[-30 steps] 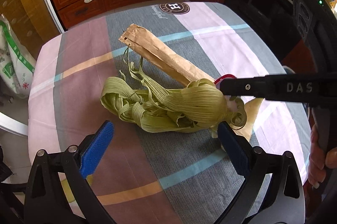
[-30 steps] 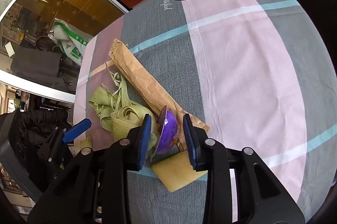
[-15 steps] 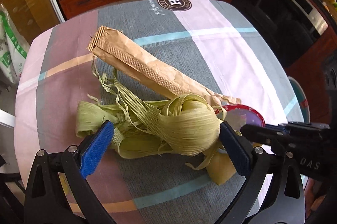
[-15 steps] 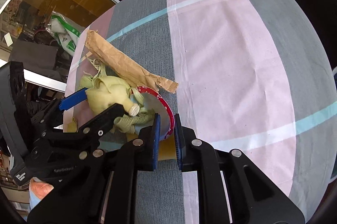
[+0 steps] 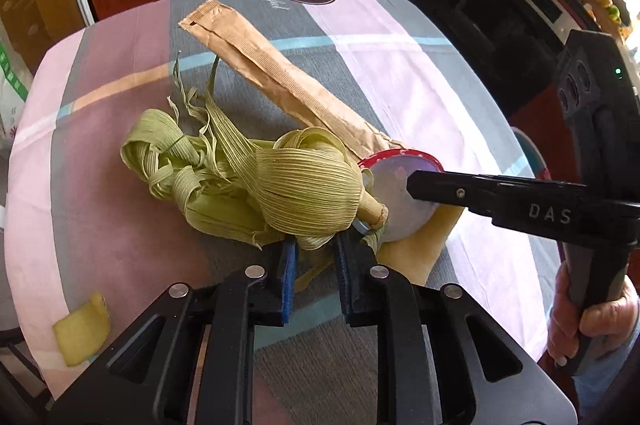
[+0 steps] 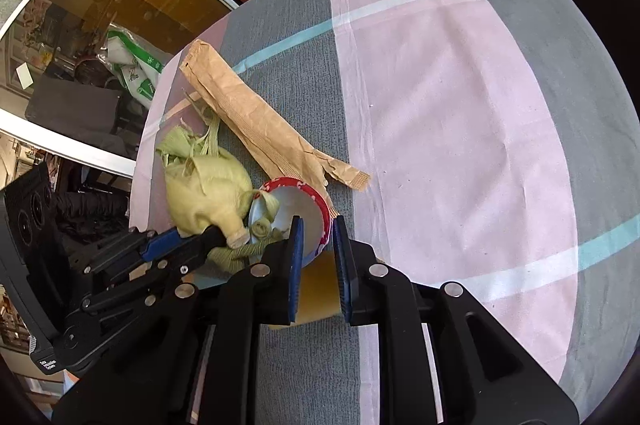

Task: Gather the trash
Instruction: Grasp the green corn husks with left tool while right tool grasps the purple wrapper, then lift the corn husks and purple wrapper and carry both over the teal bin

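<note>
Since half a second ago the left hand-held gripper (image 5: 313,257) has narrowed from wide open to nearly shut, pinching the near underside of the pale green bundle of corn husks (image 5: 280,193). Right hand-held gripper (image 6: 316,245) is clamped on the rim of the red-rimmed paper cup (image 6: 298,203), tipped with its mouth towards the husks, whose stub end touches it. From the left gripper the cup lies just right of the husks. A long brown paper sleeve (image 5: 280,85) runs away diagonally beyond both on the checked desk (image 5: 420,73). How much husk sits between the left pads is hidden, perhaps only loose strands.
</note>
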`<act>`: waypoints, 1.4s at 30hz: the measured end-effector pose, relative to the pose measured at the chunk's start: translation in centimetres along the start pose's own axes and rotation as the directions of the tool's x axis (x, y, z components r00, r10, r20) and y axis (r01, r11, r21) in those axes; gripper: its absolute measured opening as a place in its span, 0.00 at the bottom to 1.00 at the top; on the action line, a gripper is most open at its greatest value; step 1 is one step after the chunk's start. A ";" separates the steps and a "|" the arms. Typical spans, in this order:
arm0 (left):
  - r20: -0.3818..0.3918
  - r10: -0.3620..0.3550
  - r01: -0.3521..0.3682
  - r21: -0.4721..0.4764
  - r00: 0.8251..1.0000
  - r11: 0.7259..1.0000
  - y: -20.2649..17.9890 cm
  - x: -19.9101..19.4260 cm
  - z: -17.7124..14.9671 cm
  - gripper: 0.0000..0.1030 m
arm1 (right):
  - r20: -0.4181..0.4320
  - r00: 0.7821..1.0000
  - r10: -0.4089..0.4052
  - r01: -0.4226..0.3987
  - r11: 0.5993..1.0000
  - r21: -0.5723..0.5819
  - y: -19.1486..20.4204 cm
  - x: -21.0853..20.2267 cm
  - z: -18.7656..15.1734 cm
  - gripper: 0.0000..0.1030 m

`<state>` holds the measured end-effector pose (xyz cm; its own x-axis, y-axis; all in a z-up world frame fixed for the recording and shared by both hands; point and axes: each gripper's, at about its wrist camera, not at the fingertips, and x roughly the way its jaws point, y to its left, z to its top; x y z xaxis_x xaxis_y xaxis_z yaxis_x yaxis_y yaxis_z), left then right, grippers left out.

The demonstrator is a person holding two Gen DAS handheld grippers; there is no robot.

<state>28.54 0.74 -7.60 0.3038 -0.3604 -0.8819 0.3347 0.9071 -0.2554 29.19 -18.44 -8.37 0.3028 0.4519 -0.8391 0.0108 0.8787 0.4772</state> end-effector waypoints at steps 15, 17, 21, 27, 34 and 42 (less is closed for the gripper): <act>0.051 0.056 -0.048 -0.137 0.997 0.989 -0.2 -2.2 1.0 0.88 | 0.069 0.996 -0.064 0.069 0.995 -0.065 0.6 -3.0 -1.3 0.07; 0.039 0.056 -0.048 -0.186 0.998 0.981 -0.1 -1.2 1.5 0.88 | 0.059 0.996 -0.064 0.069 0.995 -0.077 0.7 -3.1 -2.0 0.07; 0.005 0.117 -0.113 -0.208 0.993 0.972 -0.3 0.8 1.7 0.88 | 0.046 0.998 -0.048 0.051 0.996 -0.078 0.4 -3.5 -3.0 0.07; -0.005 0.149 -0.149 -0.133 0.989 0.980 -1.2 0.6 -0.5 0.43 | 0.050 0.998 -0.036 0.039 0.998 -0.053 -0.6 -4.3 -3.7 0.06; 0.025 0.163 -0.161 -0.050 0.986 0.986 -2.9 -2.9 -3.6 0.41 | 0.073 0.997 0.000 0.001 1.000 -0.007 -1.4 -6.4 -5.1 0.06; 0.074 0.140 -0.142 0.014 0.987 0.990 -6.4 -6.9 -6.4 0.41 | 0.122 0.992 0.038 -0.044 0.998 0.048 -2.6 -9.9 -7.4 0.06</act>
<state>18.58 -1.19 -2.46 0.4126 -0.2448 -0.8774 0.3008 0.9458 -0.1225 19.14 -24.09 -3.19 0.4171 0.4628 -0.7822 0.0436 0.8495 0.5259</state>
